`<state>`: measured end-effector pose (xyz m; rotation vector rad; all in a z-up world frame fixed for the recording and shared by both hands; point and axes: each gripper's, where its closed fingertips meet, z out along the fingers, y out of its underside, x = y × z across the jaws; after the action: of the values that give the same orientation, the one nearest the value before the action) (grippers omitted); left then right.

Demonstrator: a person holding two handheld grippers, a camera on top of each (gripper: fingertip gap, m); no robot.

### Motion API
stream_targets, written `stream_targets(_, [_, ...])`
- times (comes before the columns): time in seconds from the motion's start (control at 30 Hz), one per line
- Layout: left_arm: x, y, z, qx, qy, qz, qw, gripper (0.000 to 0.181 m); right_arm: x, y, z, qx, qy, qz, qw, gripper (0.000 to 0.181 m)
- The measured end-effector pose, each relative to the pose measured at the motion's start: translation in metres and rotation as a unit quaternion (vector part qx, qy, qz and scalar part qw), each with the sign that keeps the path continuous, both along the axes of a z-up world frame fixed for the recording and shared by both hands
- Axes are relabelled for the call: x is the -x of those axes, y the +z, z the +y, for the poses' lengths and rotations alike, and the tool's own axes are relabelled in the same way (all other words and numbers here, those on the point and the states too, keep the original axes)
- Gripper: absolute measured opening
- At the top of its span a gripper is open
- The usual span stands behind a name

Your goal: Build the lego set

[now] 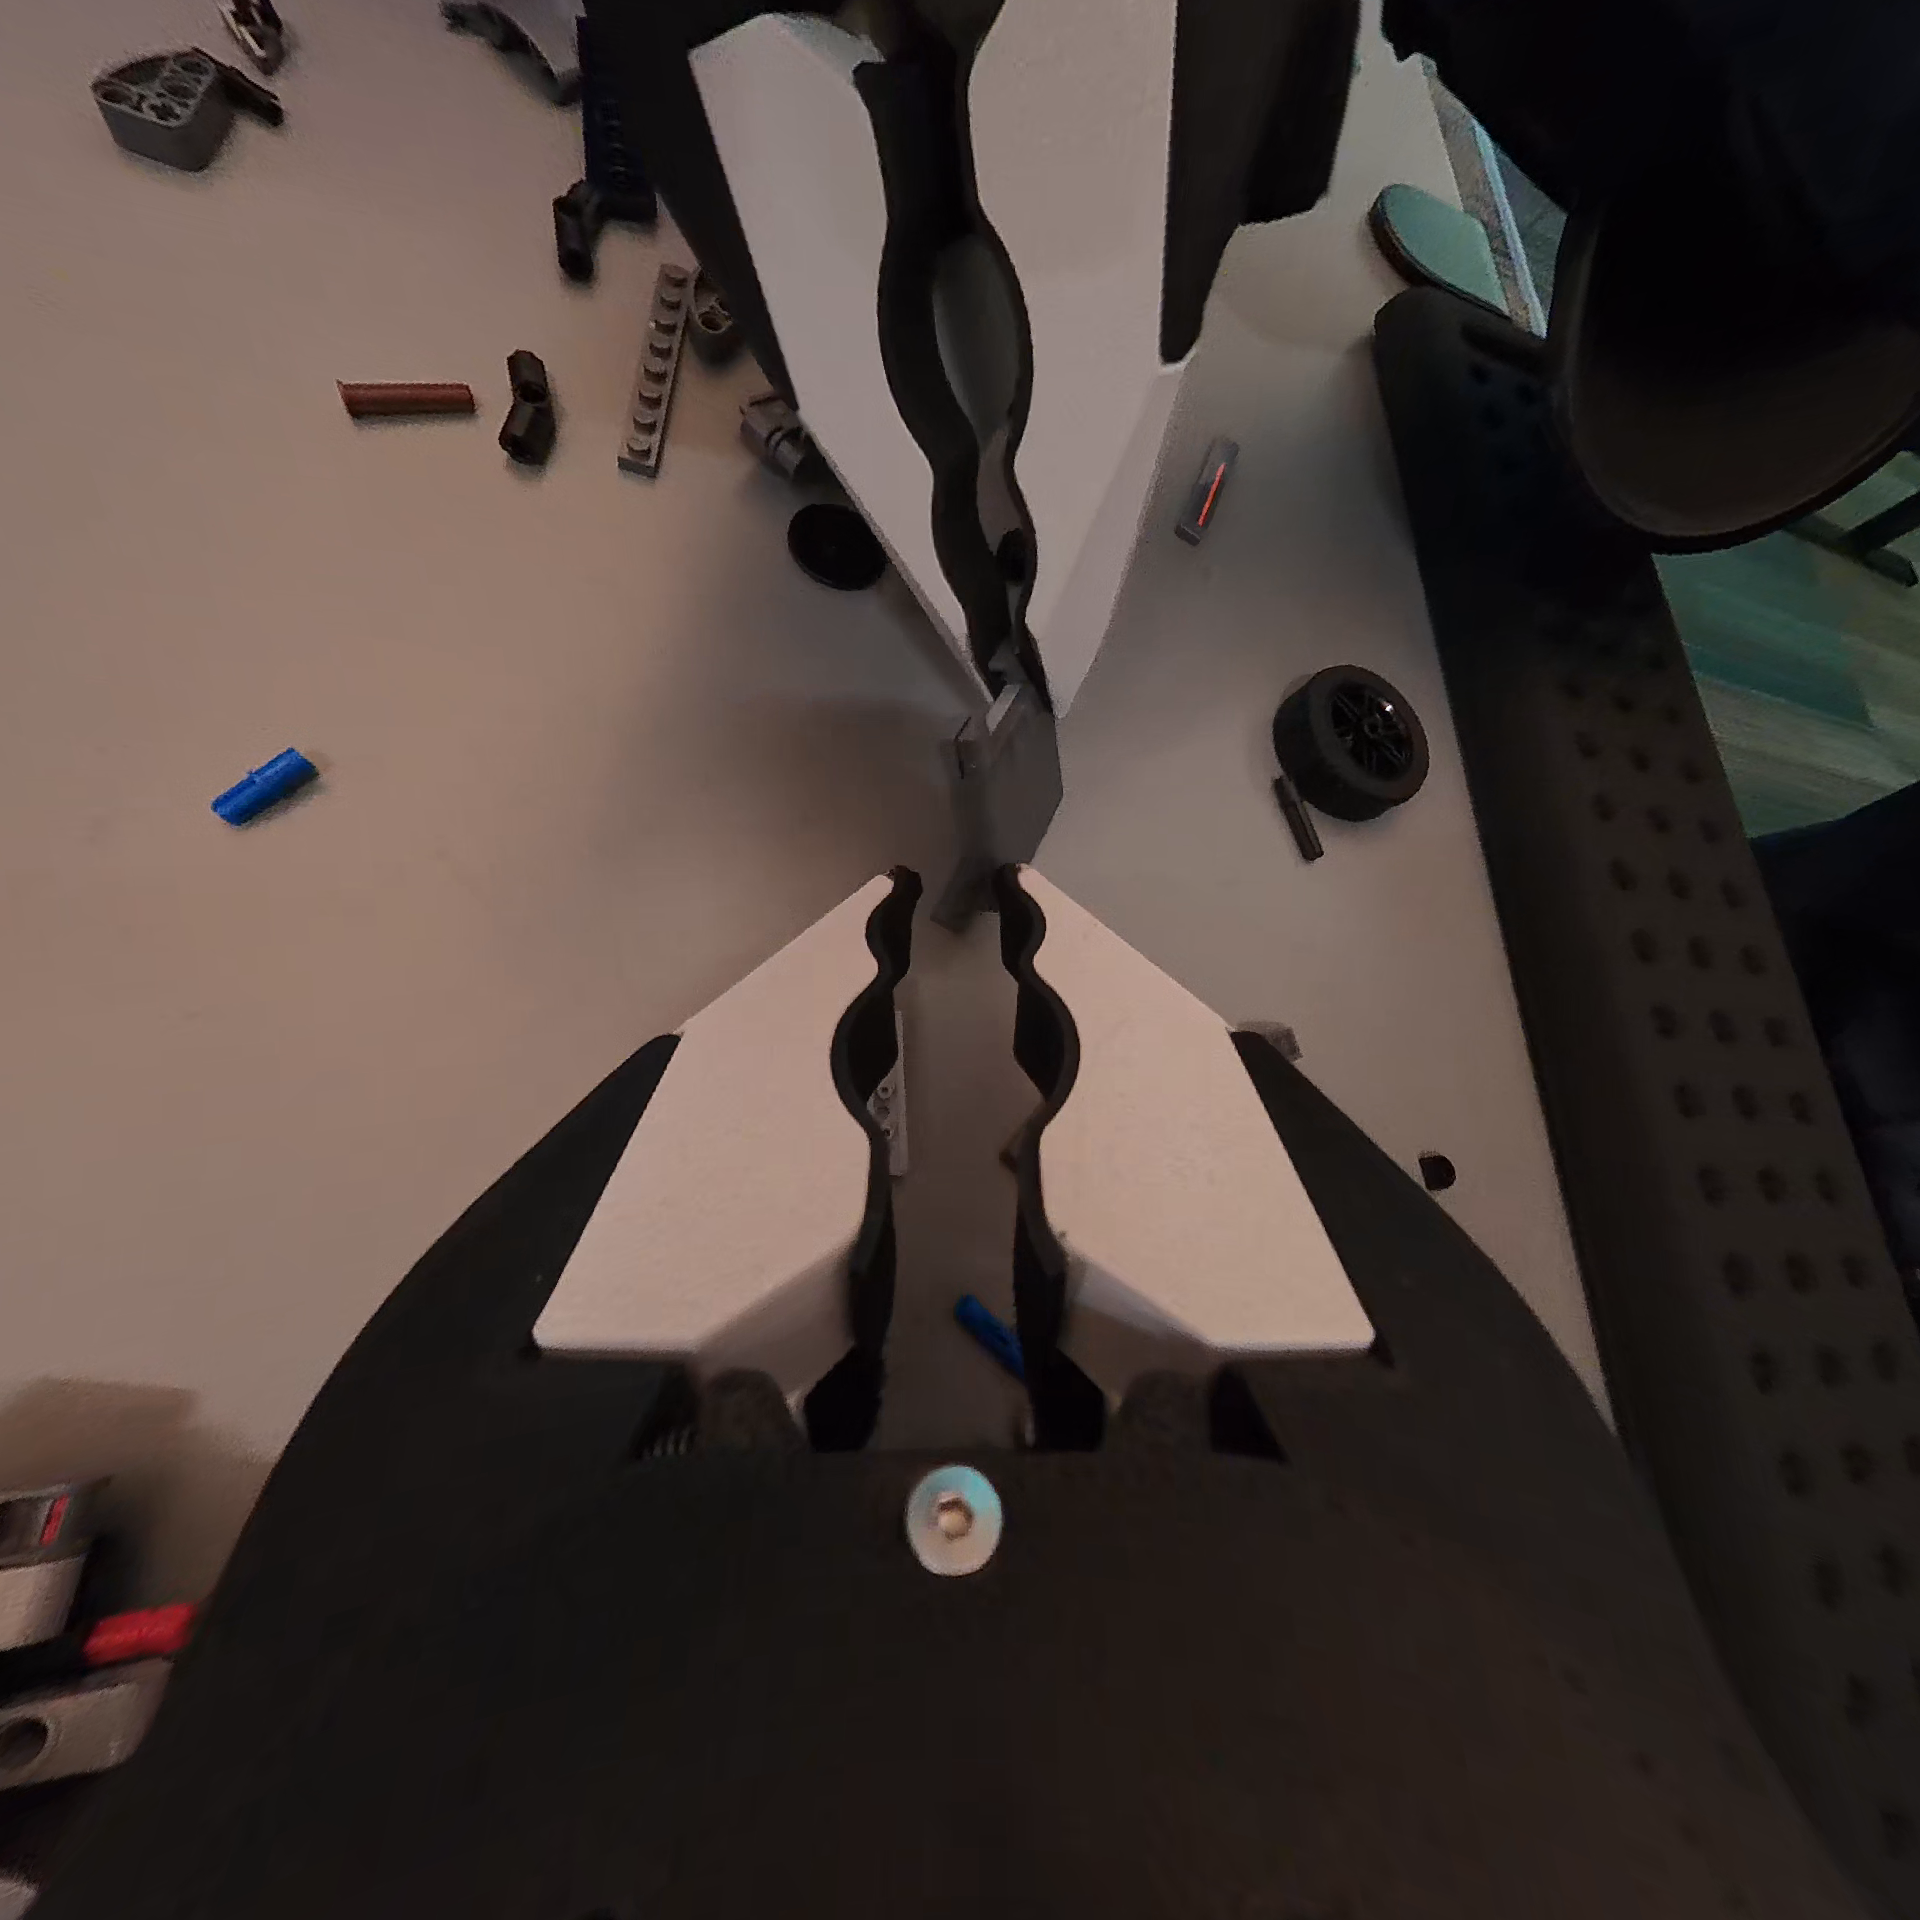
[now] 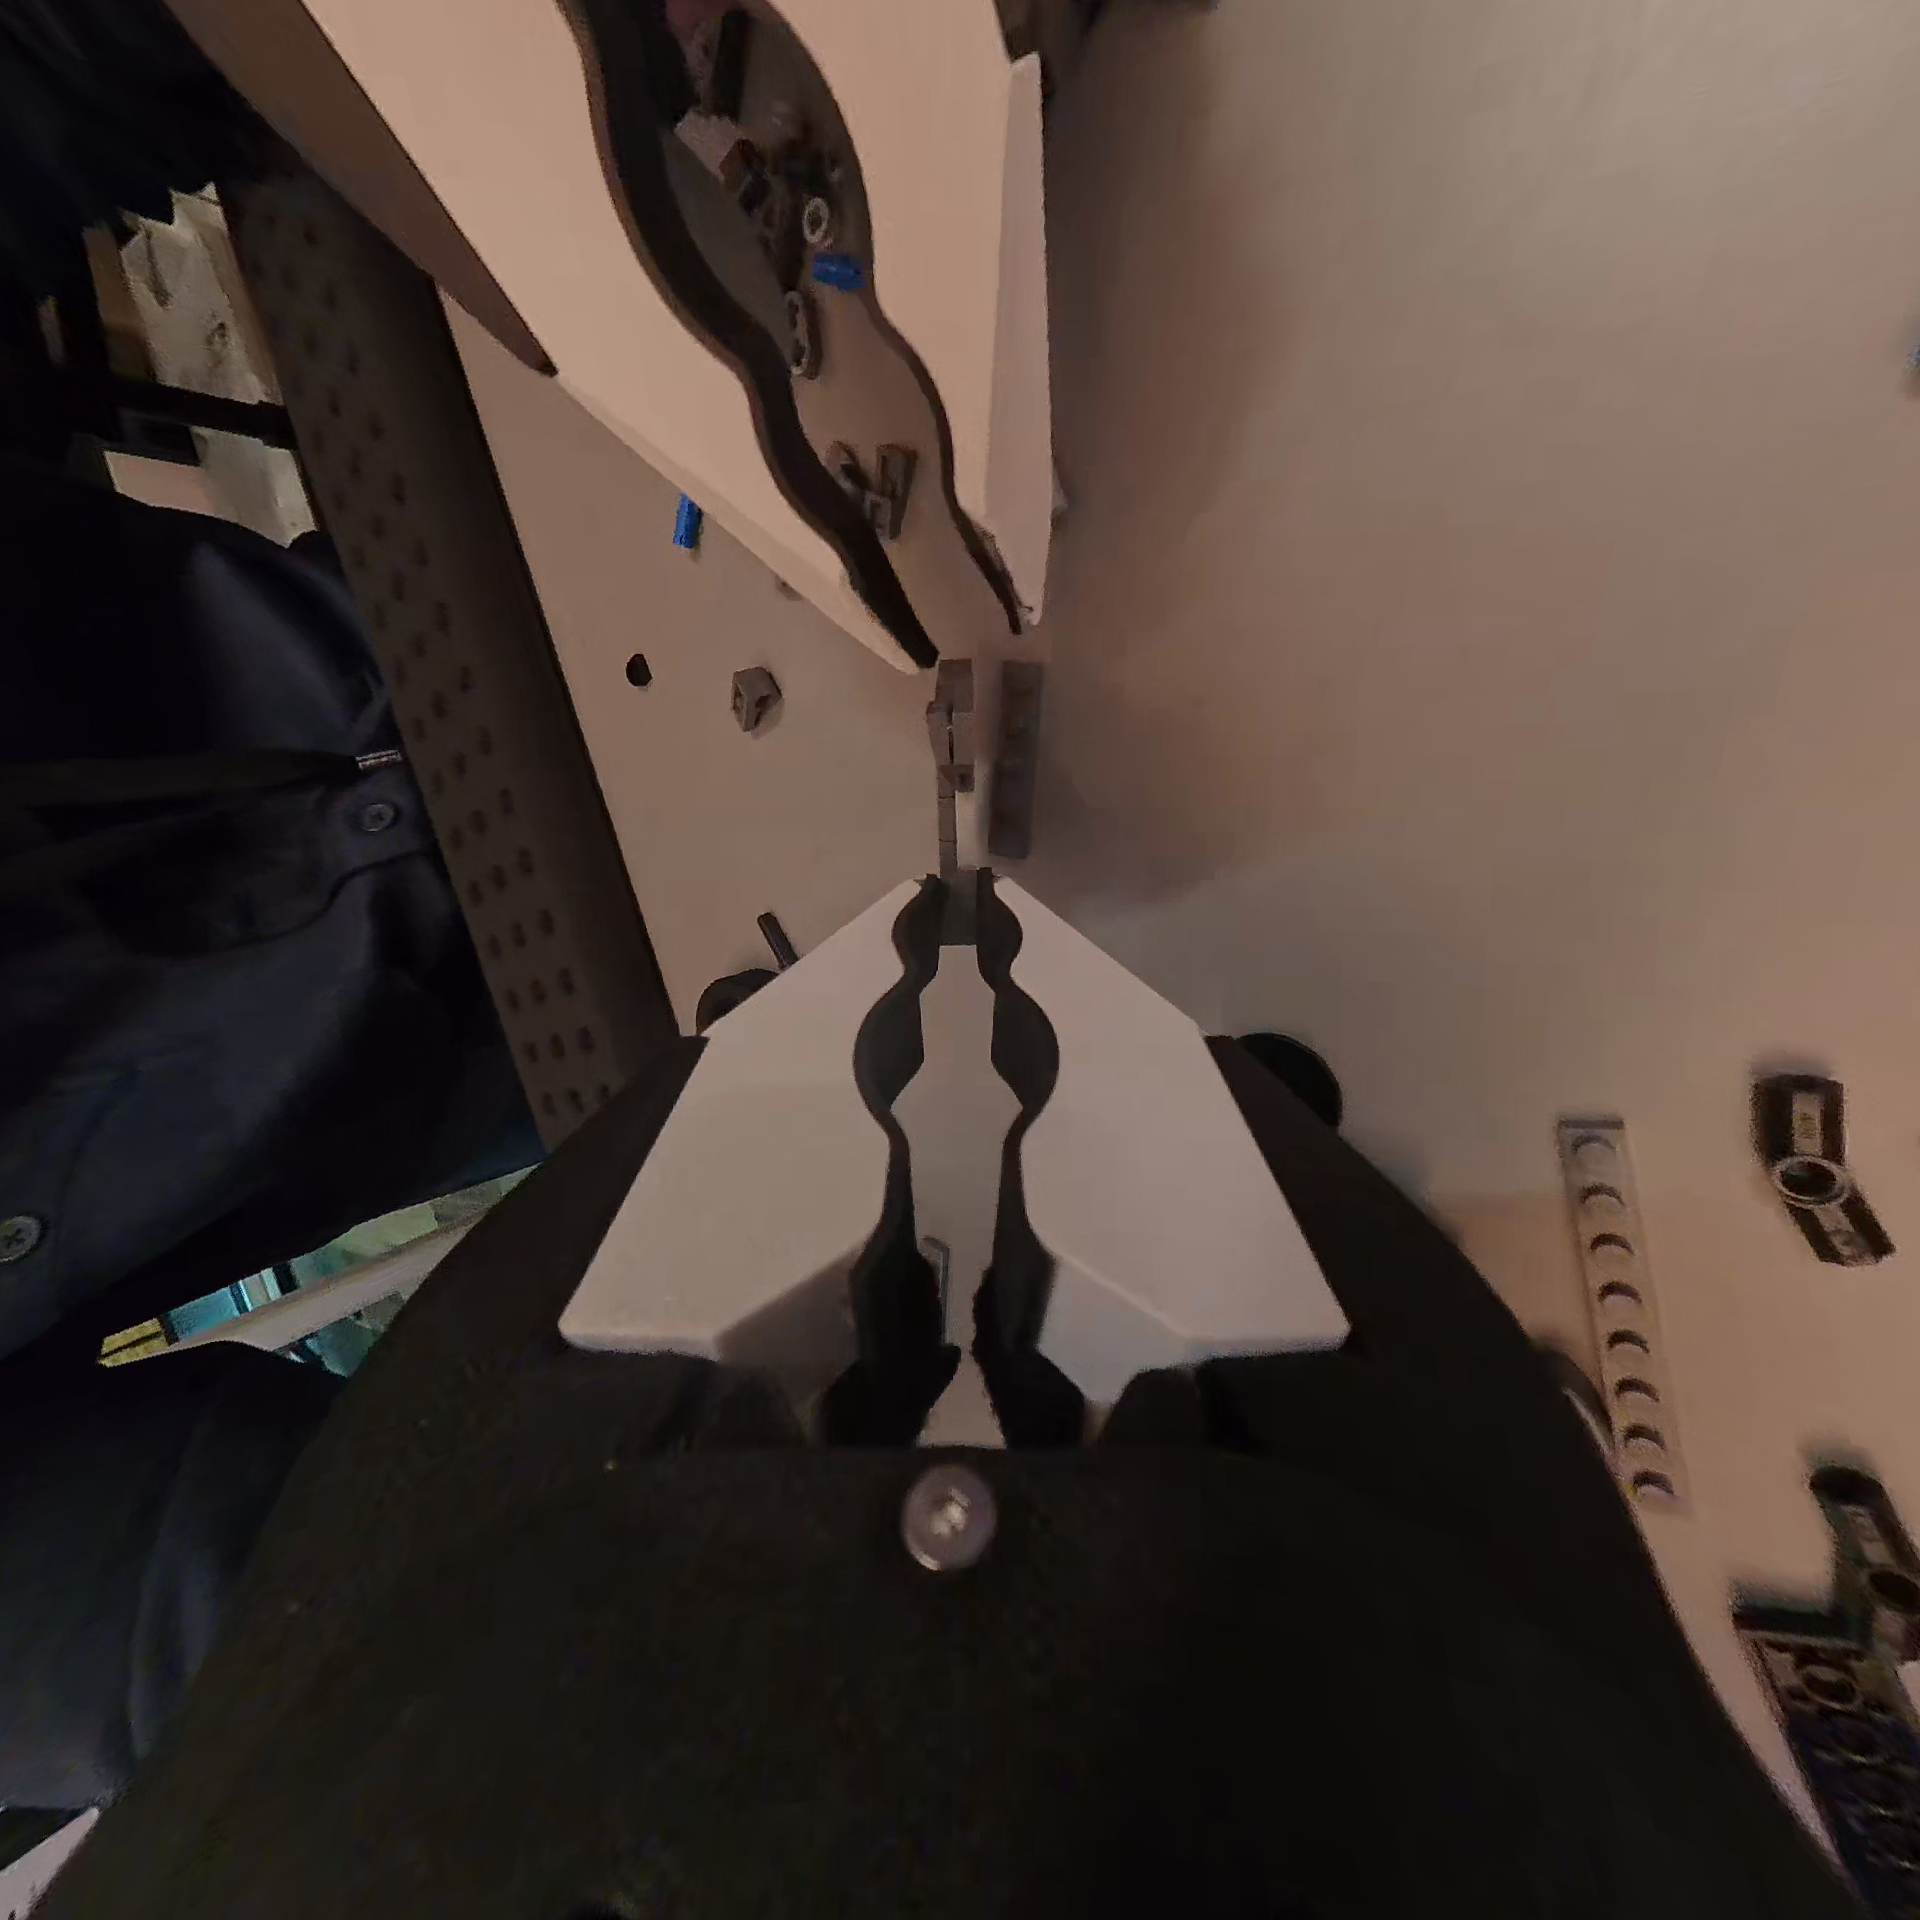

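Note:
A small grey lego assembly (image 1: 1003,795) hangs above the white table (image 1: 520,644) between the two grippers. My right gripper (image 2: 956,894) is shut on its near end (image 2: 951,769); in the left wrist view it comes down from the top (image 1: 1013,675). My left gripper (image 1: 956,883) is slightly open, and the piece's far end sits at its tips, close to the right fingertip (image 1: 1010,894). In the right wrist view the left gripper (image 2: 971,639) comes in from the top. I cannot tell whether it touches the piece.
Loose parts lie on the table: a blue pin (image 1: 265,787), brown axle (image 1: 407,399), grey plate (image 1: 657,374), black wheel (image 1: 1351,743), long grey plate (image 2: 1616,1299), black connector (image 2: 1813,1179). A black perforated edge (image 1: 1662,935) runs along the table's side. A person in dark clothing (image 2: 208,831) sits beyond it. My hands' fingertips stand some 4 cm from each other. From the left gripper's tips to the blue pin (image 1: 265,787) is close to 11 cm.

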<state>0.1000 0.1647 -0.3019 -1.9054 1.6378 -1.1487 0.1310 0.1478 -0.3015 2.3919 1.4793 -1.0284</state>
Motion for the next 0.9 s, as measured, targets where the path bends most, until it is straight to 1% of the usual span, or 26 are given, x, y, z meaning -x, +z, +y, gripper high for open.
stream_targets(0.13, [-0.003,-0.005,0.000,-0.003,0.002,0.007,1.000,0.014,-0.001,-0.006,-0.001,0.004,0.003,-0.010,1.000,0.004])
stream_targets(0.2, [-0.003,-0.007,-0.002,-0.009,-0.001,0.012,1.000,0.010,0.000,-0.006,0.001,0.001,0.002,-0.011,1.000,0.004])
stream_targets(0.27, [-0.005,-0.006,-0.002,-0.017,-0.001,0.010,1.000,0.007,0.001,-0.004,0.003,-0.002,-0.003,-0.005,1.000,0.004])
stream_targets(0.37, [-0.006,-0.003,0.000,-0.016,0.005,0.005,1.000,0.007,0.003,-0.001,0.006,-0.007,-0.007,0.002,1.000,0.004])
stream_targets(0.6, [-0.006,-0.004,0.002,0.003,0.013,0.003,1.000,0.005,0.005,0.001,0.012,-0.011,-0.021,0.014,1.000,0.004])
stream_targets(0.67, [-0.008,0.001,-0.001,0.022,0.011,-0.010,1.000,0.004,0.007,0.004,0.014,-0.012,-0.030,0.022,0.999,0.005])
stream_targets(0.9, [-0.010,0.002,-0.001,0.052,0.016,-0.014,0.998,0.004,0.008,0.001,0.014,-0.009,-0.029,0.018,0.999,0.006])
